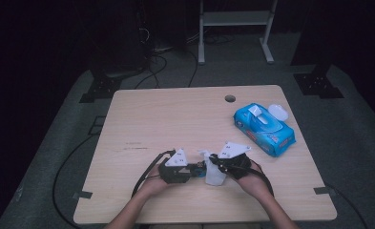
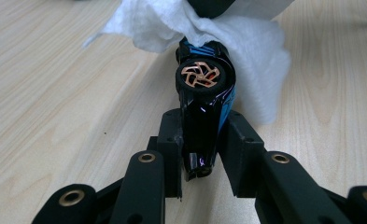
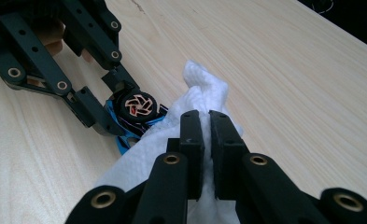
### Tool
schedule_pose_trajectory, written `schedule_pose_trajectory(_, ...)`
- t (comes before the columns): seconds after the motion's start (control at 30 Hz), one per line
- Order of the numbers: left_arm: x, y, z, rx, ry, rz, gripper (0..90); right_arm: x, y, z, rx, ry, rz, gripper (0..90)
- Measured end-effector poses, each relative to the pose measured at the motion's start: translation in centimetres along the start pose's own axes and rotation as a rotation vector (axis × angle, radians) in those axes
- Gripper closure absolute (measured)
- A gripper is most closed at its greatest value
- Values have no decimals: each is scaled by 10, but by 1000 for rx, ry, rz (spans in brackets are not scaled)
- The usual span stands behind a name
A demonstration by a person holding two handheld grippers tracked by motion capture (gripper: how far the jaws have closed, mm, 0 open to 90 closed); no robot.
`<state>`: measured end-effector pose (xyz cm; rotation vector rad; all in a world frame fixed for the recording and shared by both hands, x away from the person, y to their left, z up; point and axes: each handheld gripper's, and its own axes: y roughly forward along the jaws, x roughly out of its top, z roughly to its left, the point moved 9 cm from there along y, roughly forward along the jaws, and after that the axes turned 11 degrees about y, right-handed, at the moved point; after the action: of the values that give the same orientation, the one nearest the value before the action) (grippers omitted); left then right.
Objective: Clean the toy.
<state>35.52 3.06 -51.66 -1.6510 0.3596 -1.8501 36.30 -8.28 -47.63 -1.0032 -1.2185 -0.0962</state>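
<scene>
Left gripper (image 1: 191,171) clamped on the toy car (image 2: 204,100), jaws pinching its black-and-blue body from both flanks; car turned on its side, one copper-spoked wheel (image 2: 200,74) facing my left camera. Right gripper (image 1: 214,161) closed tight on a white wet wipe (image 3: 197,100), the cloth bunched between the jaws and spilling out below and to either side. In the high view both tools meet near the front-centre of the table (image 1: 175,114), wipe (image 1: 214,175) hanging between them, car (image 1: 199,169) just at the left tool's tip. Key relation: from the right gripper's own view (image 3: 205,154) the car (image 3: 134,119) lies at about 10 o'clock, just beyond the wipe's edge and touching it, held by the left tool (image 3: 109,105) coming in from 11 o'clock. From the left gripper view (image 2: 202,154) the car's long axis runs straight out toward 12 o'clock, and the wipe (image 2: 246,51) drapes over its far end from 12 to 2. So the car's nose points into the cloth; the right hand is the nearer one to do the rubbing, left hand just the vise. My judgement: next stroke runs along that axis, wipe dragged back over the body toward the left jaws. Pack of wipes (image 1: 264,129) sits well apart at 2 o'clock on the table, lid flipped open.
</scene>
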Motion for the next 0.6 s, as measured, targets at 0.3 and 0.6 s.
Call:
schedule_pose_trajectory(0.3, 0, -1, 0, -8, 5, 0, 709, -13, -17, -42, -75, 89, -3, 840)
schedule_pose_trajectory(0.6, -2, -1, 3, -6, -5, -5, 705, -15, -19, -41, -66, 97, -3, 840)
